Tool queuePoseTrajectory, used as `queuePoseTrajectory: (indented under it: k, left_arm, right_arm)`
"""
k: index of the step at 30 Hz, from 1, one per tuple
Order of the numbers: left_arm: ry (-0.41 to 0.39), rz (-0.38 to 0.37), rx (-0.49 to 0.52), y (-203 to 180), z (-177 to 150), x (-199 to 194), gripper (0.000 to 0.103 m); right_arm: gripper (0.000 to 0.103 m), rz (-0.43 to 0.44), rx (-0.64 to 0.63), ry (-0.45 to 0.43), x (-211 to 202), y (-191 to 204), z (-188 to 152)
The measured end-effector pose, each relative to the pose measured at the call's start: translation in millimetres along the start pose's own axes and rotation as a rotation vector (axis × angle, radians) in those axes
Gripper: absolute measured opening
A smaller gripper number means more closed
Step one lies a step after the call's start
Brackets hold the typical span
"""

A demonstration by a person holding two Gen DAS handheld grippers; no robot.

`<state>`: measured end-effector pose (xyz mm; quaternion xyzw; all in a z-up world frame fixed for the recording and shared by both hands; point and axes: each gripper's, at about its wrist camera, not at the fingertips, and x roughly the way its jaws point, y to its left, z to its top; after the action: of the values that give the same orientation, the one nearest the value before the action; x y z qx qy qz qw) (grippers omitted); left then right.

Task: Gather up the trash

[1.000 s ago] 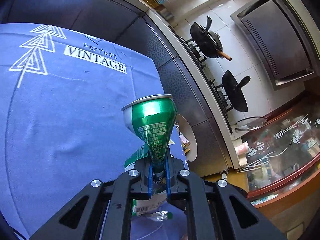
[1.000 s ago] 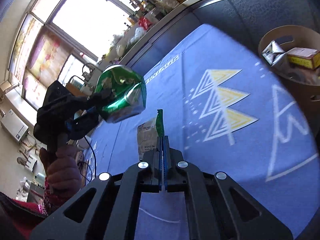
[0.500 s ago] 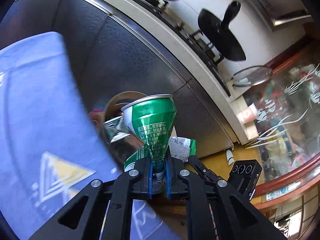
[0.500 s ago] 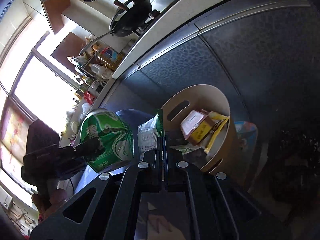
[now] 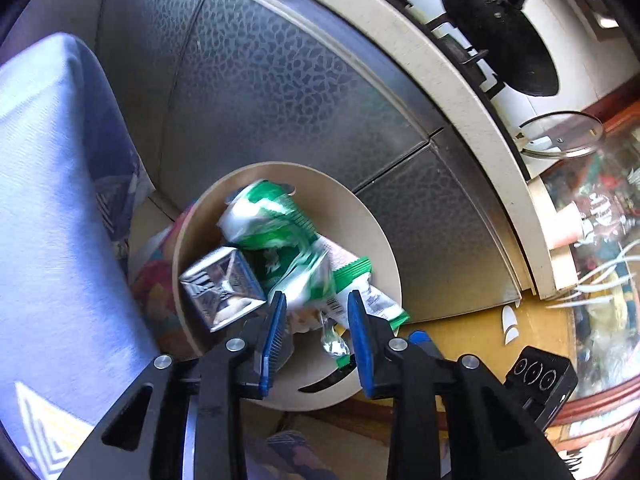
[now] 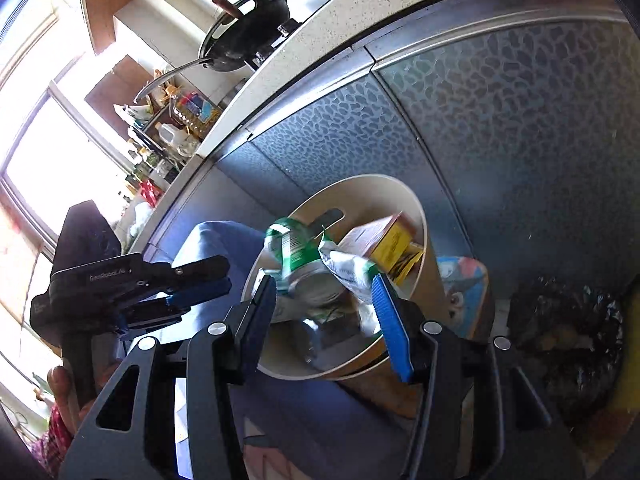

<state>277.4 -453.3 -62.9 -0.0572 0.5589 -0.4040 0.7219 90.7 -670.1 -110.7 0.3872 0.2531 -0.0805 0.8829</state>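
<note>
The crushed green aluminium drink can (image 5: pixel 266 216) lies inside the round beige wooden bin (image 5: pixel 376 236), blurred, its green body streaked with white and its silver rim end turned toward the bin's far wall. From the right wrist view the same can (image 6: pixel 296 256) shows white label text on green and a pale, dented base facing the camera. Just beside it sits the crumpled white-and-green plastic snack wrapper (image 5: pixel 356 284), also blurred, with printed text on its white panel and a green strip along the edge; from the right wrist view the wrapper (image 6: pixel 348 266) drapes against the can. Under and beside these rest a silvery foil-lined carton (image 5: pixel 222 288) with its open end up and a tan and yellow cardboard box (image 6: pixel 384 236) leaning on the inner wall.

The left tool (image 5: pixel 316 320) hangs over the bin with its blue-padded fingers spread wide and nothing between them. The right tool (image 6: pixel 324 312) likewise stands open and empty above the bin's near rim.

The bin stands on the floor against grey pebble-patterned cabinet doors (image 5: pixel 280 80), next to the edge of the surface covered by a blue cloth (image 5: pixel 44 200). A black wok (image 6: pixel 244 36) sits on the pale worktop above.
</note>
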Motion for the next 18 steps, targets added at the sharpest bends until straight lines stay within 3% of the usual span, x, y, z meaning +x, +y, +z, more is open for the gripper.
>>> queuePoseTrajectory:
  k: [8,18]
  left_arm:
    - [-0.087,0.065,0.083,-13,-27,-49,0.031]
    - [-0.211,0.260,0.145,0,-107,-111,0.031]
  right_arm:
    - [0.050,0.032,-0.033,-0.011,-32,38,-14]
    - [0.050,-0.027,-0.032,0.042,-55,93,-86]
